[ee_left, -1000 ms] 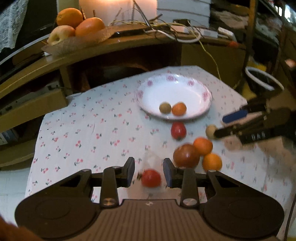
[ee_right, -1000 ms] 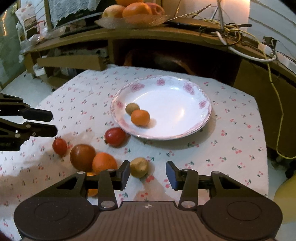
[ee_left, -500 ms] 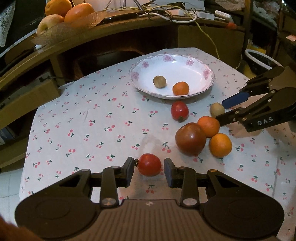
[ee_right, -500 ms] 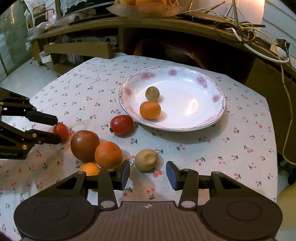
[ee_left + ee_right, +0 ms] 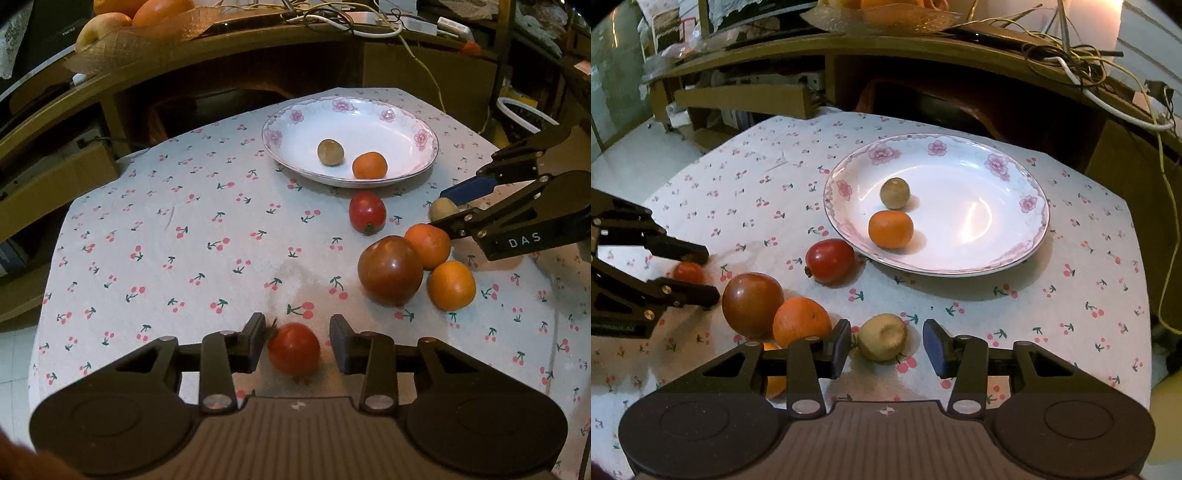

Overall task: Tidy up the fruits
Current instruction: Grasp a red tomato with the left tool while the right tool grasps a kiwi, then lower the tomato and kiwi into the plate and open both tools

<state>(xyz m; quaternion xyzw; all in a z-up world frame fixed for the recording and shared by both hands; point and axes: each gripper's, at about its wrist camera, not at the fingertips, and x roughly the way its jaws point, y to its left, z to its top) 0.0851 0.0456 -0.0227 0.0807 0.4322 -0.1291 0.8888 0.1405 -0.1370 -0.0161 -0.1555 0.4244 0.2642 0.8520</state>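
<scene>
My left gripper (image 5: 298, 343) straddles a small red tomato (image 5: 293, 349) on the cherry-print cloth. Its jaws are opening, and a gap shows at the right pad. My right gripper (image 5: 886, 345) stands open around a tan fruit (image 5: 882, 341), not pressing on it. Each gripper shows in the other view: the right gripper (image 5: 443, 208), the left gripper (image 5: 701, 275). The flowered plate (image 5: 979, 184) holds a brownish round fruit (image 5: 894, 192) and a small orange (image 5: 891, 229). Between the grippers lie an oblong red tomato (image 5: 830, 260), a big dark tomato (image 5: 752, 302) and two oranges (image 5: 428, 245) (image 5: 451, 284).
A wooden shelf unit (image 5: 221, 55) runs behind the table, with a basket of oranges and an apple (image 5: 129, 22) and tangled cables (image 5: 1089, 74) on top. The table's edge drops to the floor at the left (image 5: 22, 350). A white-rimmed bin (image 5: 524, 114) stands at the right.
My left gripper has sunk a little around the small red tomato and its jaws have spread slightly. The tan fruit now sits squarely between the right fingers.
</scene>
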